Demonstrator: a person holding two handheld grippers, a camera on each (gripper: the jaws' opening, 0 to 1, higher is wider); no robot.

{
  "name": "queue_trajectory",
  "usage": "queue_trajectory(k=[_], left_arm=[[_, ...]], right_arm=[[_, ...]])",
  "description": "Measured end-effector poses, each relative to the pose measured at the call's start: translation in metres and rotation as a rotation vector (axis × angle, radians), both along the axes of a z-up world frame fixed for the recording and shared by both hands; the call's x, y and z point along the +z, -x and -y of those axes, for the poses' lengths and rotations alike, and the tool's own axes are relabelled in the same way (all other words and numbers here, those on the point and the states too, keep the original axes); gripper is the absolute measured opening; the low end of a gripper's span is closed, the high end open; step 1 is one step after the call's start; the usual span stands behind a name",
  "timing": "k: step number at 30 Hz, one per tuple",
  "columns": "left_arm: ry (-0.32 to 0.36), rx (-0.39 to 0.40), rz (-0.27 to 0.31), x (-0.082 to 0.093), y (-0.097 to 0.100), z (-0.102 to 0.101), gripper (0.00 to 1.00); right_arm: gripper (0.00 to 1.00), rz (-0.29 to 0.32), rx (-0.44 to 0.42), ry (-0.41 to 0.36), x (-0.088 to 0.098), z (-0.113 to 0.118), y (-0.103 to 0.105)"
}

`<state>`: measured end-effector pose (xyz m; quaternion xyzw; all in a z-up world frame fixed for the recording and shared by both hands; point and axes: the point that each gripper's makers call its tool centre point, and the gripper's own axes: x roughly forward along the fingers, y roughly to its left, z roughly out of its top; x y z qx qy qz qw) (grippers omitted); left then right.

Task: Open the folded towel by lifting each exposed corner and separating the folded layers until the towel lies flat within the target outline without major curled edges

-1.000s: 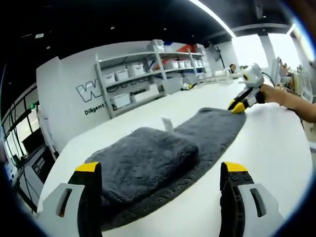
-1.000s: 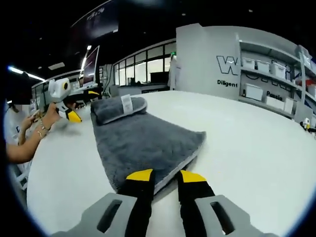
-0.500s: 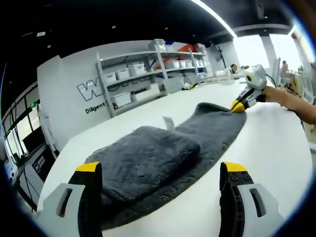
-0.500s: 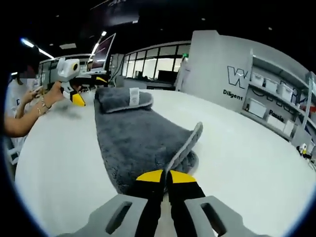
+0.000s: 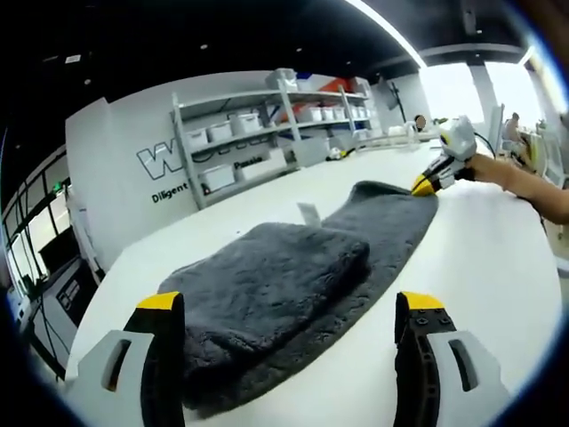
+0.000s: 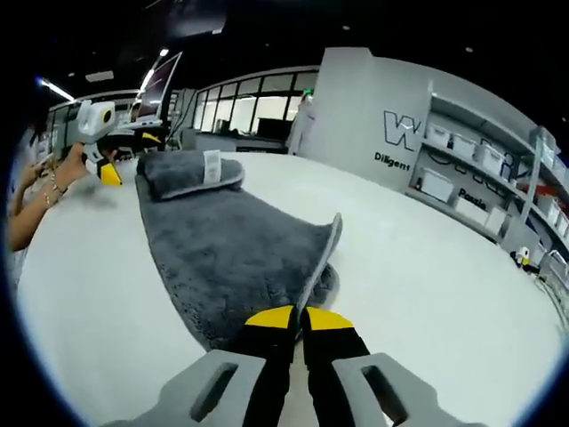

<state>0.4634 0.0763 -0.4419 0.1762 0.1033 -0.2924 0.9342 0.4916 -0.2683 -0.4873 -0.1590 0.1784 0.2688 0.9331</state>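
Observation:
A dark grey fluffy towel (image 5: pixel 267 285) lies on the white table (image 5: pixel 498 258), its near part folded over into a thick pad and a single layer stretching away. My left gripper (image 5: pixel 289 304) stands open, its jaws wide on either side of the folded pad and just short of it. At the towel's far corner my right gripper (image 5: pixel 425 185) pinches the edge. In the right gripper view, my right gripper (image 6: pixel 298 317) is shut on the near corner of the towel (image 6: pixel 222 258), whose edge rises curled. The left gripper (image 6: pixel 110 173) hovers by the folded end (image 6: pixel 182 173).
Shelves with white bins (image 5: pixel 258 124) stand against the grey wall behind the table. A person's forearm (image 5: pixel 533 187) holds the right gripper, and a hand (image 6: pixel 53 178) holds the left one. A white label (image 6: pixel 212 166) sticks up from the folded end. Bare table (image 6: pixel 427 267) surrounds the towel.
My right gripper went from slightly apart at the towel's corner to shut on it, and that edge now stands lifted and curled. The left gripper stays open in place.

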Motion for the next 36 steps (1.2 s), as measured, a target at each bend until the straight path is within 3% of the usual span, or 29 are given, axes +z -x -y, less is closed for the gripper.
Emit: queue_trajectory(k=[10,36], left_arm=[[-0.008,0.004,-0.006,-0.002,0.0,-0.002,0.96],[0.0,0.0,-0.003,0.001,0.0,-0.002,0.97]], right_arm=[[0.0,0.006,-0.039,0.075,-0.001,0.015,0.001],[0.0,0.019,-0.253,0.298,0.001,0.089,-0.003]])
